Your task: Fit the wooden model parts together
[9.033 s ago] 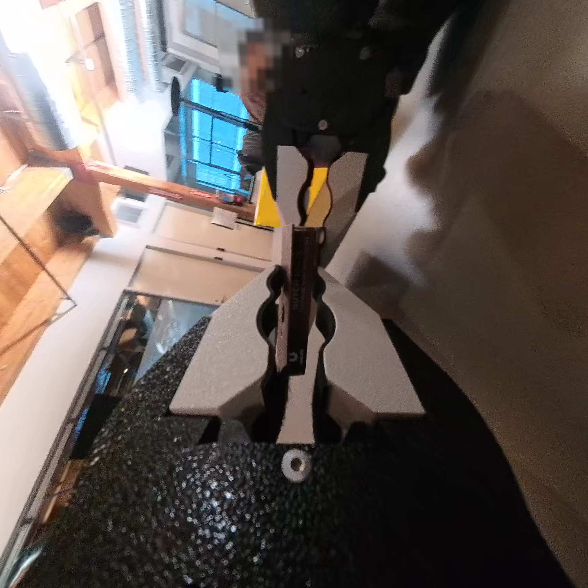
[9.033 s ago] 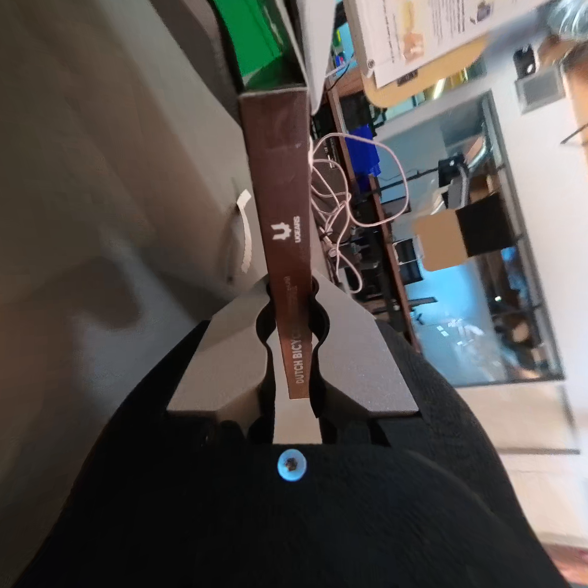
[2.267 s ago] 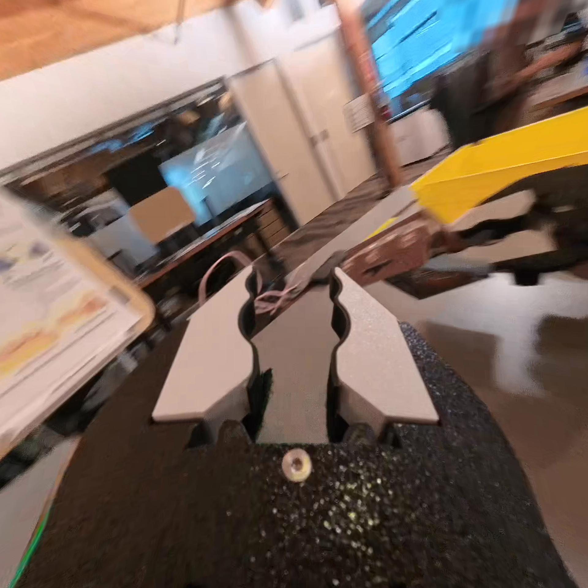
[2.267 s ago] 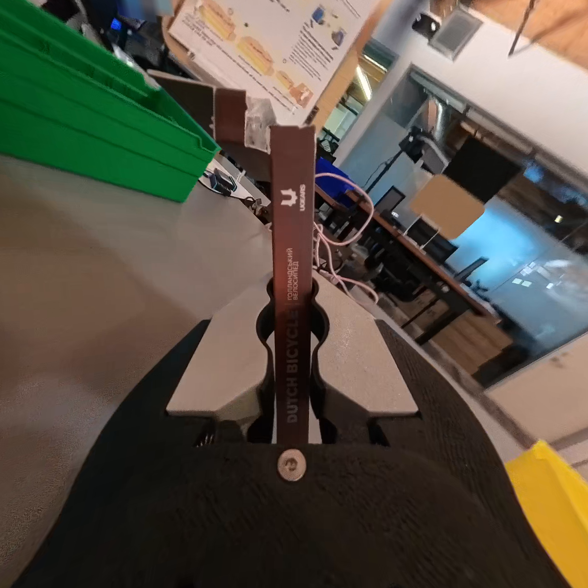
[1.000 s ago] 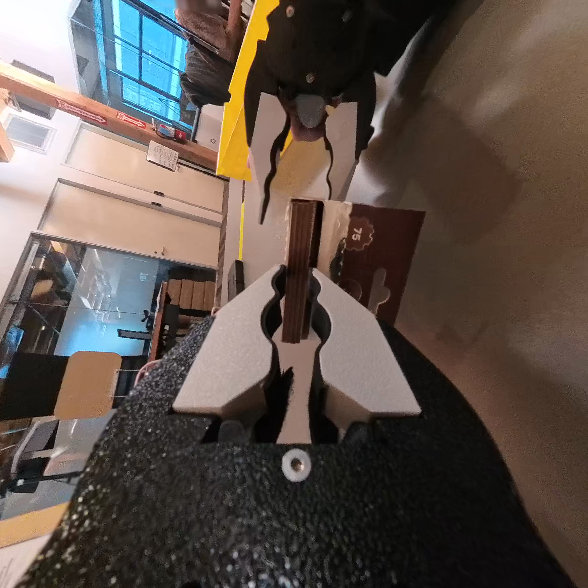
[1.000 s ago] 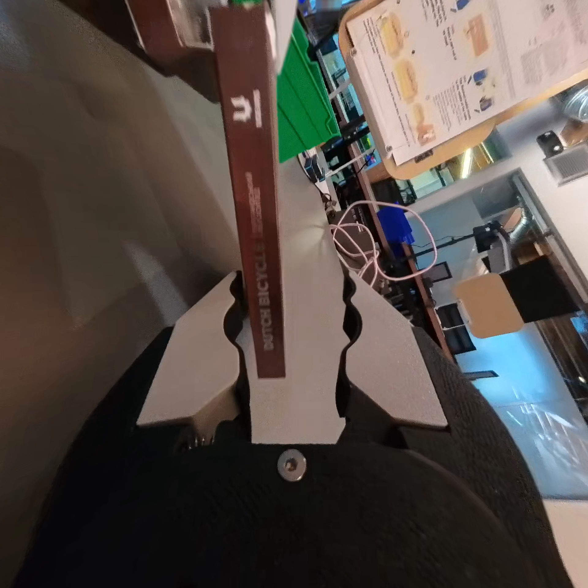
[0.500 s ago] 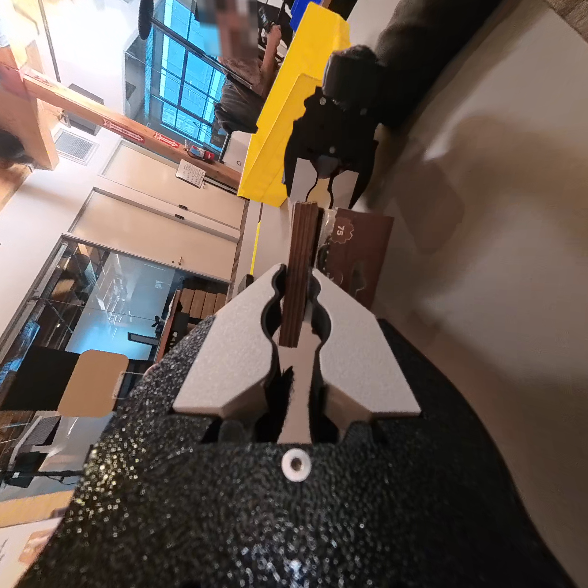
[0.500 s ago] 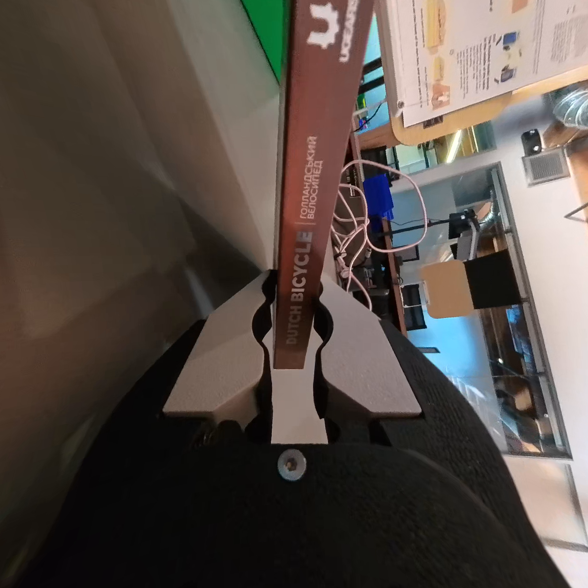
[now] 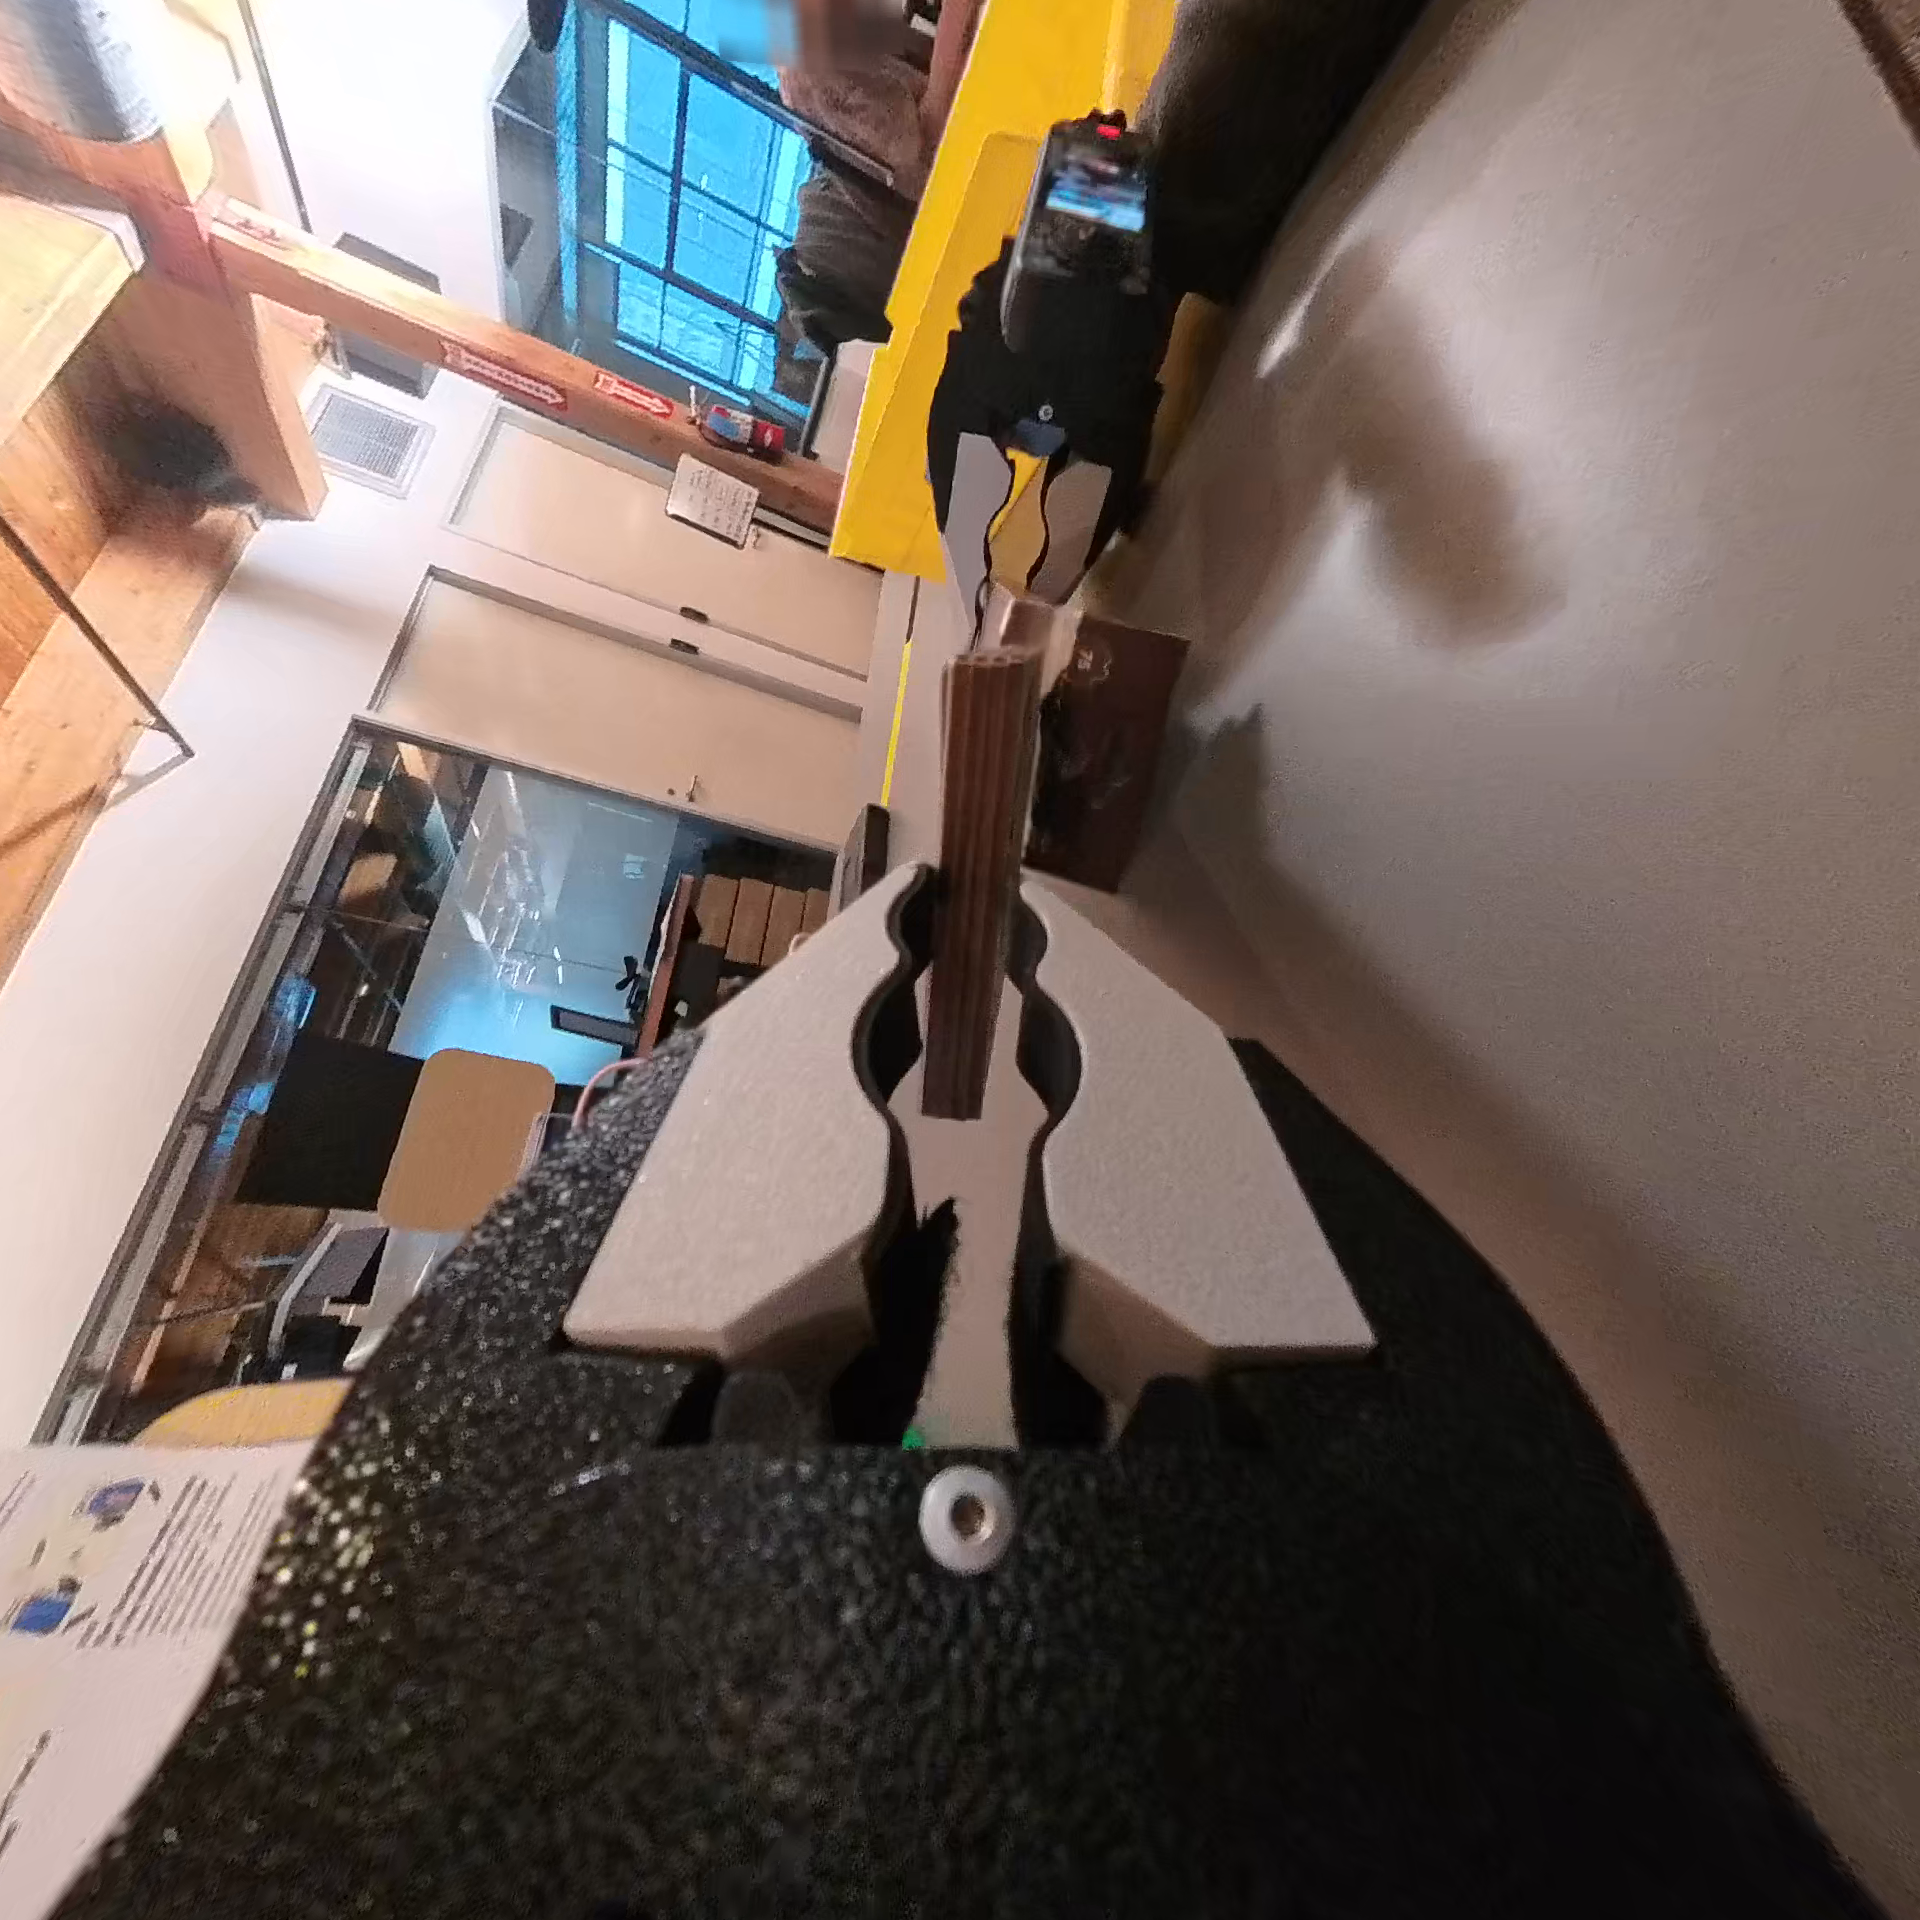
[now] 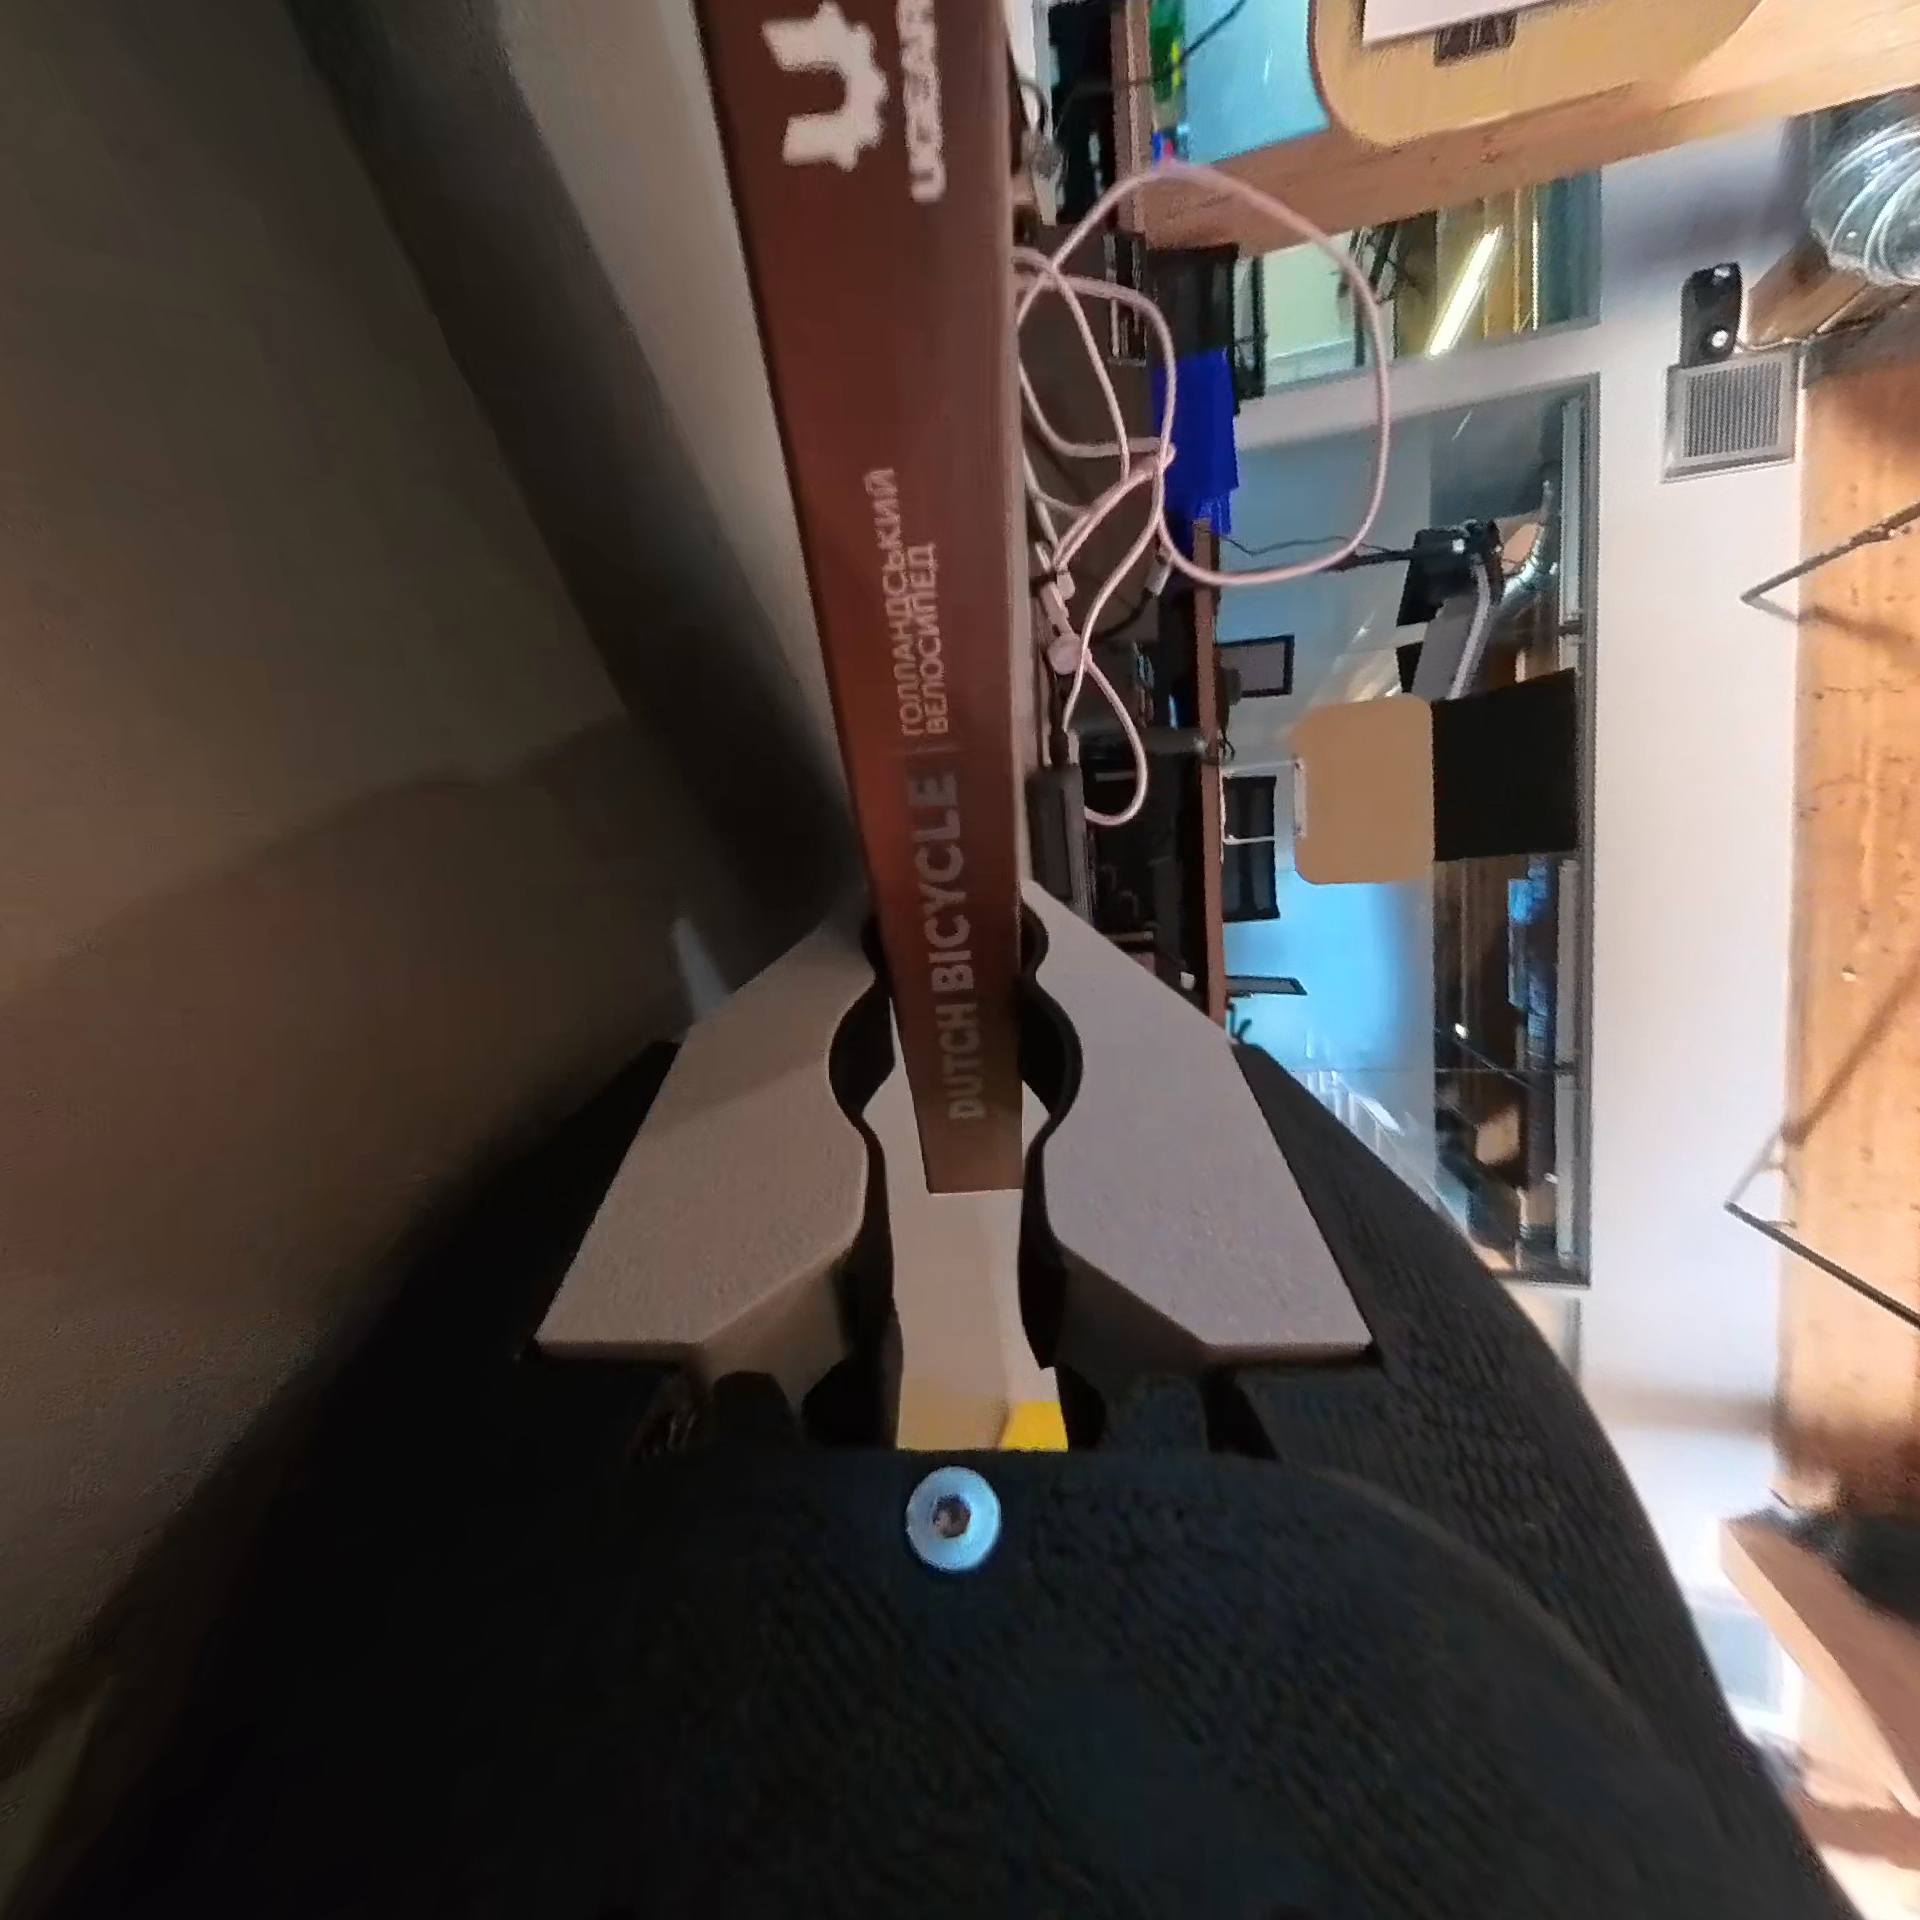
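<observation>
My left gripper [image 9: 971, 883] is shut on a stack of thin dark wooden sheets [image 9: 982, 790], seen edge-on and pointing away from me. The far end of the stack meets a brown cardboard box [image 9: 1107, 758] just above the grey table [image 9: 1558, 831]. My right gripper [image 10: 951, 920] is shut on one narrow end of that brown box [image 10: 904, 520], which bears white lettering and runs up out of the frame. The right gripper also shows in the left wrist view [image 9: 1023, 540], facing me beyond the stack. How the sheets sit in the box is hidden.
A yellow bin [image 9: 935, 312] stands behind the right gripper. A person [image 9: 862, 114] sits at the back by the windows. A printed paper sheet [image 9: 104, 1558] lies at the lower left. A pale looped cable [image 10: 1143, 468] and a blue object [image 10: 1200, 436] lie beyond the box. The tips of one gripper are about 30 cm away from the tips of the other.
My right gripper, open a second ago, has shut on the box's end. The right gripper now looks farther from the left one, which still holds the sheets.
</observation>
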The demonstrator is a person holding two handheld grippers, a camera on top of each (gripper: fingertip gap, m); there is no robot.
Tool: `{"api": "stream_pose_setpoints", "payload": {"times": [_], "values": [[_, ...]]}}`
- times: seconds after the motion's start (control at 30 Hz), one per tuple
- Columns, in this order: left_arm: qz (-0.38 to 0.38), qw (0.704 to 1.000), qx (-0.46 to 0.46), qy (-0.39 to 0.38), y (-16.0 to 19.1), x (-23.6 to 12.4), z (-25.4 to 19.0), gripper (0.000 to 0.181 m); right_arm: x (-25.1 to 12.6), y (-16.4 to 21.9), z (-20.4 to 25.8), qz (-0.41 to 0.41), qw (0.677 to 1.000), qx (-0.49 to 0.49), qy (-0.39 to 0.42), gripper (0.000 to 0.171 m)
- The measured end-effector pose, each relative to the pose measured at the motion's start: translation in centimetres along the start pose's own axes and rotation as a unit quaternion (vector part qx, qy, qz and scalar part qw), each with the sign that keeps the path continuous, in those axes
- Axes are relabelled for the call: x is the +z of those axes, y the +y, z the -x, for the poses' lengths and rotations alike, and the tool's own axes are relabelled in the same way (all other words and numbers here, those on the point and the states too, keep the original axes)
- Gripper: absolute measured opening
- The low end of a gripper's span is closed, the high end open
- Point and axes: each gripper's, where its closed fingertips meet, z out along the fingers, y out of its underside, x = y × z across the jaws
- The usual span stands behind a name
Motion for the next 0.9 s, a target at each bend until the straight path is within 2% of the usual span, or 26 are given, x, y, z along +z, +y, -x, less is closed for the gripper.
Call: {"api": "stream_pose_setpoints", "payload": {"times": [0.1,0.2,0.3,0.37,0.47,0.57,0.63,0.7,0.73,0.77,0.83,0.9], "values": [[0.016,1.0,-0.014,-0.002,0.8,-1.1,-0.6,0.011,0.5,1.7,-0.6,0.025,1.0,0.008,0.014,0.016],[0.039,0.999,-0.011,-0.008,1.7,-1.3,-1.5,0.011,0.7,2.6,-1.6,0.039,0.997,0.057,0.027,0.016],[0.058,0.998,-0.009,-0.021,2.3,-0.3,-1.7,0.011,0.6,2.3,-3.2,0.037,0.987,0.154,0.041,0.015],[0.071,0.997,-0.017,-0.025,2.5,1.1,-1.8,0.011,0.8,1.3,-3.2,0.018,0.963,0.27,0.002,0.014],[0.058,0.994,-0.089,-0.022,1.8,3.9,-2.6,0.012,0.7,-1.4,-3.0,-0.024,0.888,0.451,-0.079,0.014],[0.09,0.986,-0.137,0.032,2.3,6.4,-4.8,0.016,-0.5,-5.8,-3.6,-0.105,0.774,0.6,-0.172,0.015],[0.096,0.98,-0.163,0.054,2.4,7.2,-5.5,0.022,-1.5,-8.5,-5.0,-0.171,0.705,0.655,-0.21,0.016],[0.1,0.97,-0.211,0.066,2.5,7.5,-5.4,0.046,-2.6,-10.6,-6.3,-0.228,0.67,0.667,-0.234,0.015],[0.089,0.963,-0.248,0.064,2.3,7.4,-5.0,0.054,-3.1,-11.5,-6.8,-0.251,0.665,0.661,-0.239,0.015],[0.056,0.953,-0.291,0.057,1.6,7.2,-4.1,0.06,-3.5,-12.2,-7.3,-0.269,0.674,0.647,-0.233,0.015],[-0.001,0.931,-0.364,0.034,0.5,6.4,-1.6,0.073,-4.2,-13.5,-7.9,-0.299,0.729,0.583,-0.197,0.015],[-0.036,0.921,-0.387,0.006,0.2,5.6,0.9,0.084,-5.4,-15.3,-8.2,-0.338,0.787,0.491,-0.159,0.015]]}}
